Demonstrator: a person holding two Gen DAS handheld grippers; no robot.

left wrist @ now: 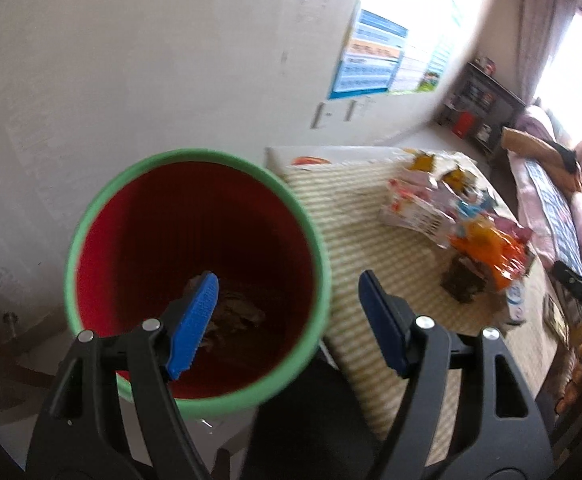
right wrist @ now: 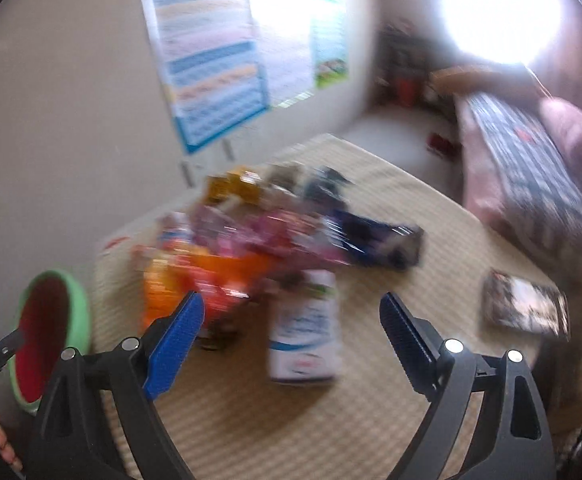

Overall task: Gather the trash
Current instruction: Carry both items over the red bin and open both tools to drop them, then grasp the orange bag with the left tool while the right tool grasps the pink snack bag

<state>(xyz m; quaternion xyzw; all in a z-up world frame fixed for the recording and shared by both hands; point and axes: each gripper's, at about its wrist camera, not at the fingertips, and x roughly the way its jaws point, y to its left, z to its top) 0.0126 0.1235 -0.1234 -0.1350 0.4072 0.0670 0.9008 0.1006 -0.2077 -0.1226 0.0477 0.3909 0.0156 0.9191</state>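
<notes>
Currently between pickups: my left gripper [left wrist: 287, 320] gapes empty over the green-rimmed red plastic bin [left wrist: 195, 276]; my right gripper [right wrist: 291, 332], spread, faces the white carton [right wrist: 305, 340] at twelve o'clock, next to be grasped.

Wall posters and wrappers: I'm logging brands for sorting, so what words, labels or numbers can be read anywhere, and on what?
No text is legible in either view.
Blue-bordered wall poster: rows of print, too small and blurred.
Green-edged poster beside it: washed out by glare.
Colourful pile of snack wrappers: printing visible, unreadable.
White carton with blue marking: motion-blurred, unreadable.
Red bin with green rim: no label seen.
</notes>
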